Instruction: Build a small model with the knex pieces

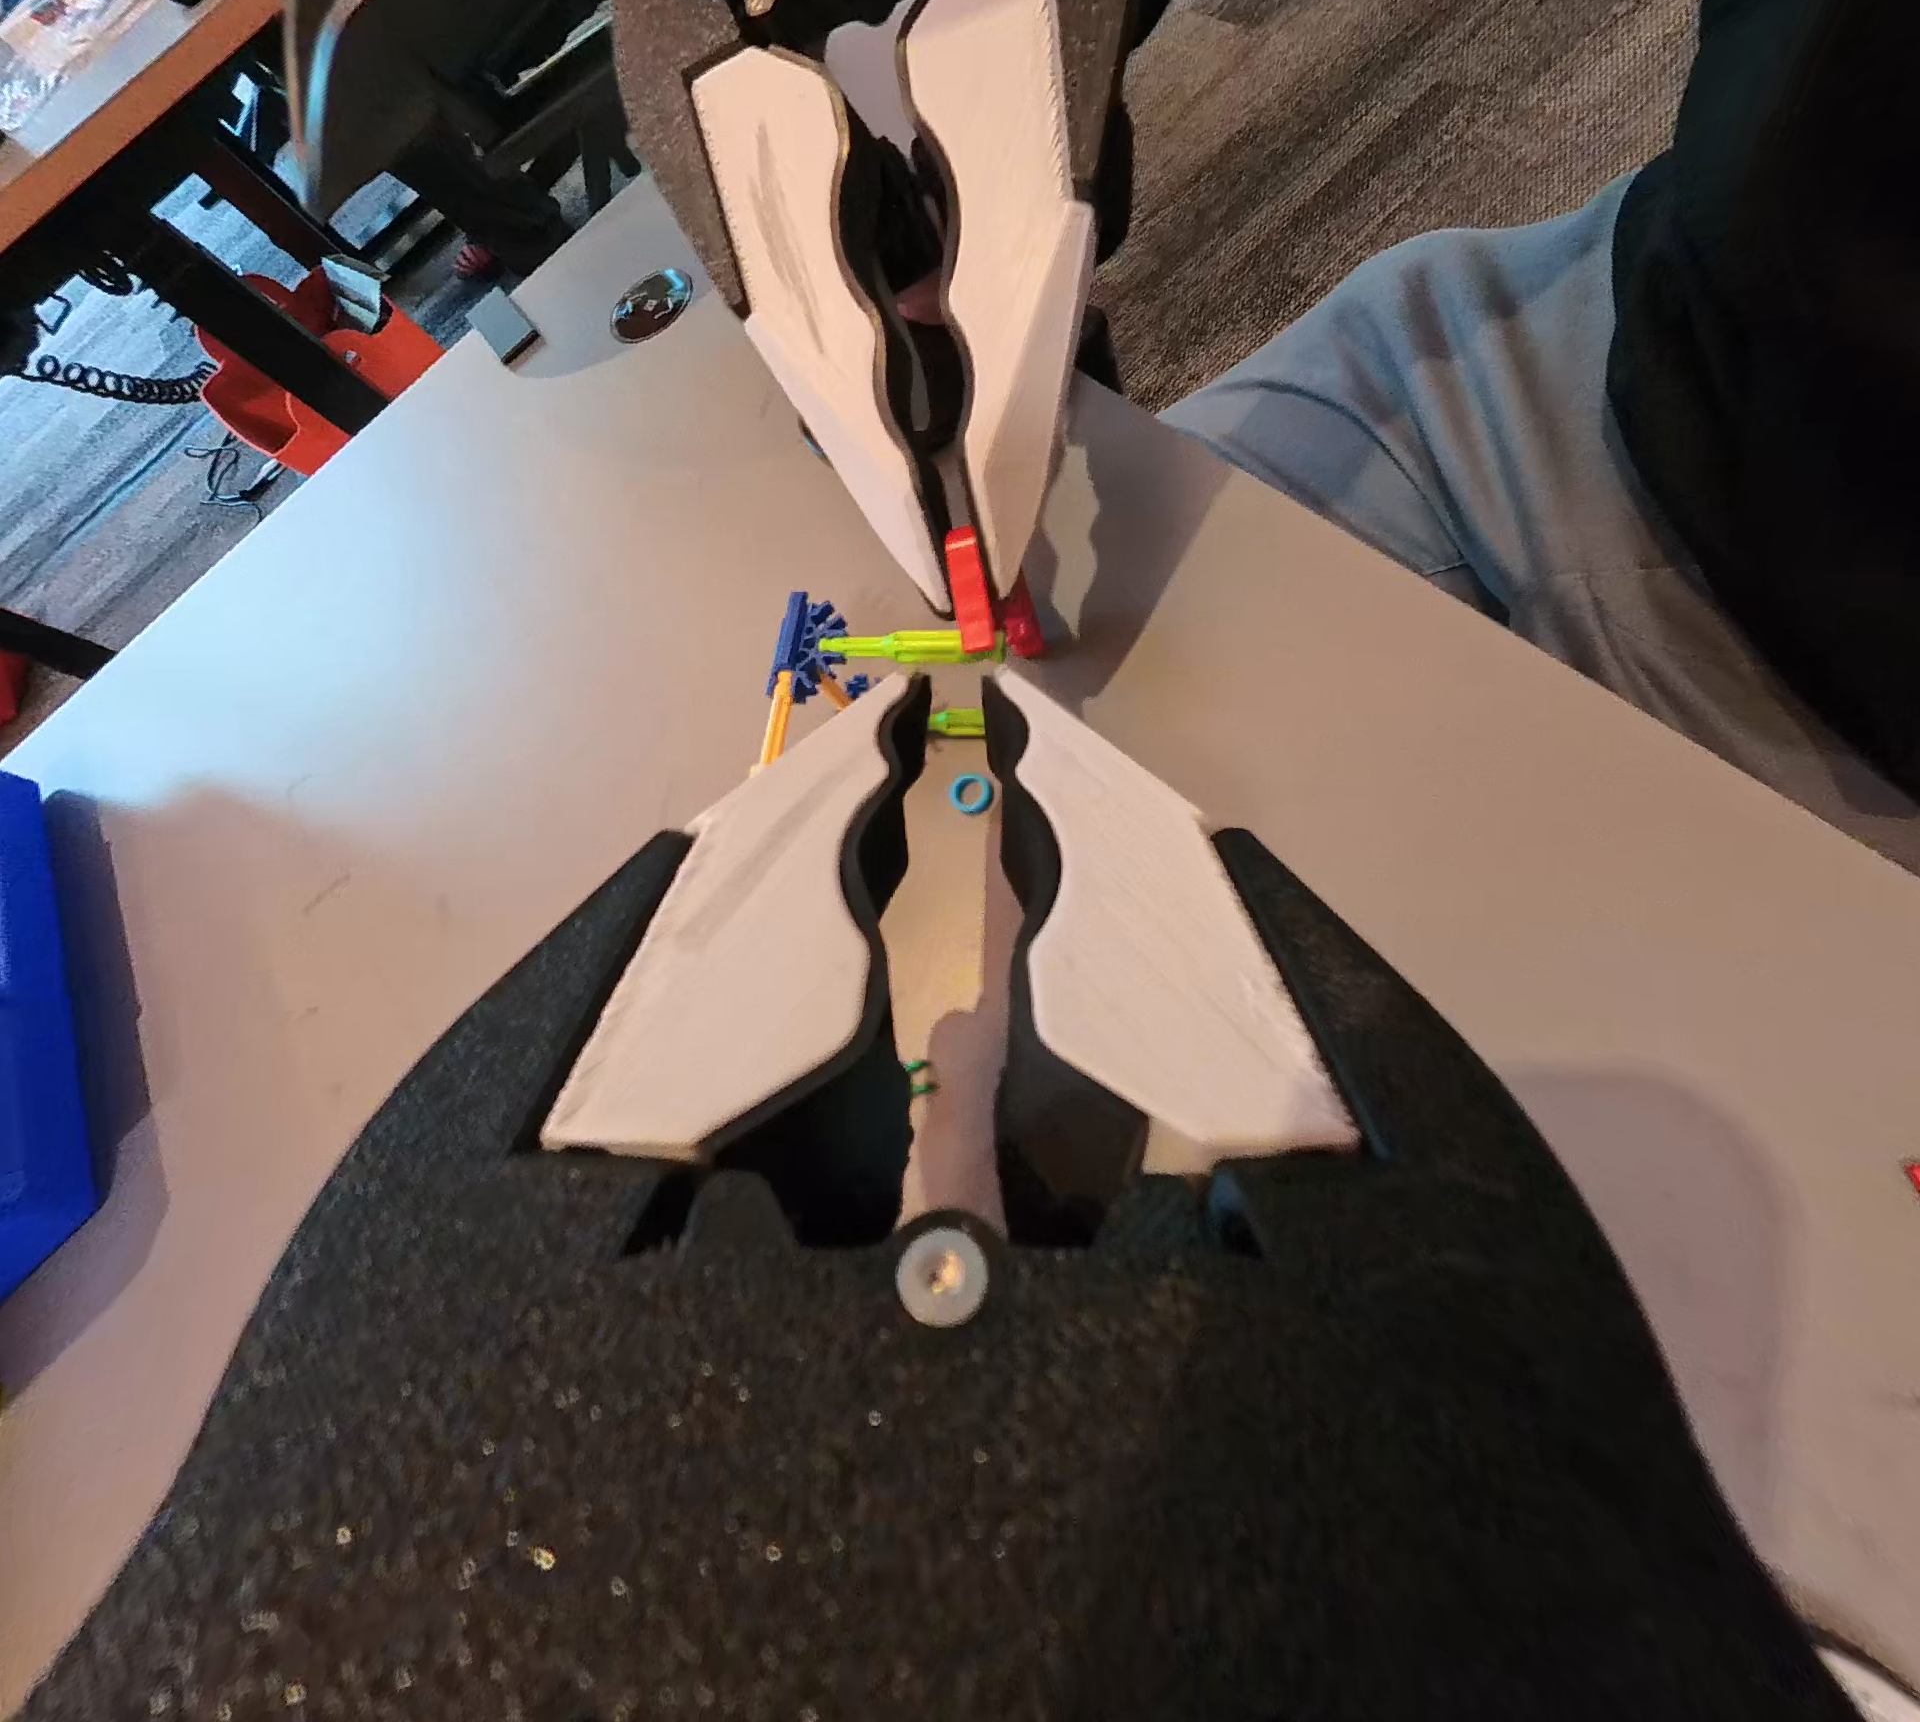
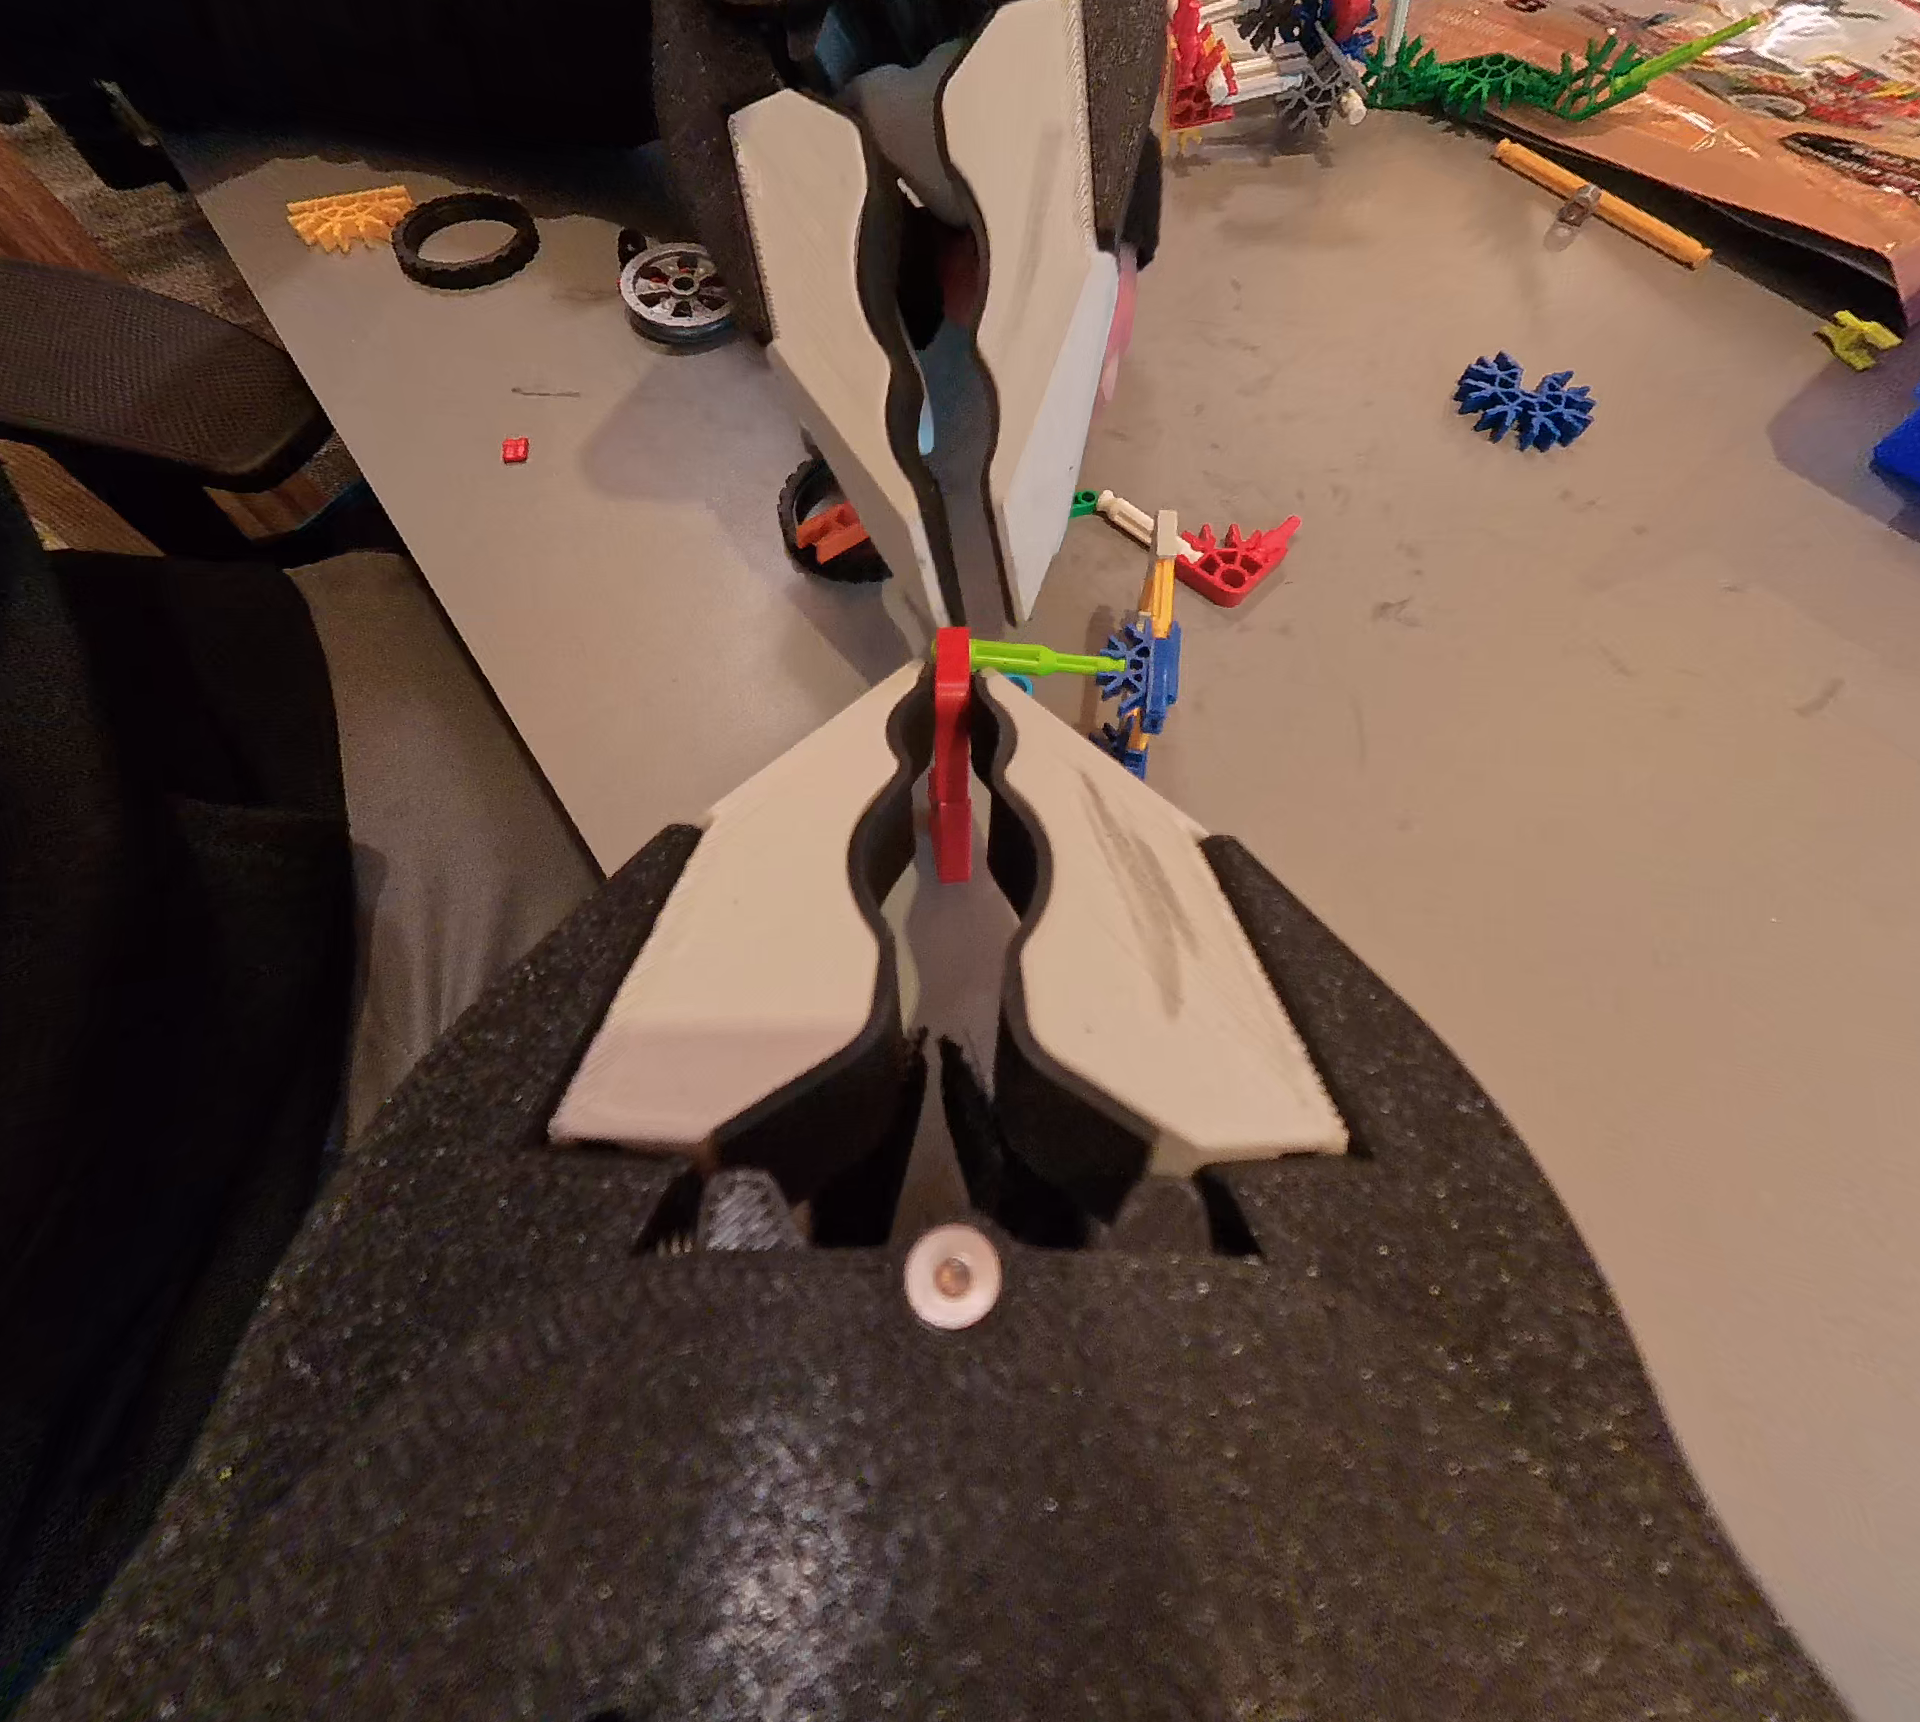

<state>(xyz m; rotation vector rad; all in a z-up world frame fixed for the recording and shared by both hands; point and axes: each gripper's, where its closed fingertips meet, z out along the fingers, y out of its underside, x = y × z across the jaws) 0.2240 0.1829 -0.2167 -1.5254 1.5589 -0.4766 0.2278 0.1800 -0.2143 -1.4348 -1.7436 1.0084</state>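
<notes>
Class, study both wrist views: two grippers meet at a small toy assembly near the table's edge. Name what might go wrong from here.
1. The right gripper pinches the thin red connector edge-on; it might twist or slip.
2. The left gripper seems to clamp only a short green rod, so that hold looks slight.
3. The work sits near the table edge; a dropped piece may fall off.

Soft indoor light falls from overhead, casting blurred shadows on the worktop (image 1: 1351,841); wide-angle distortion bends edges, with slight motion blur.
</notes>
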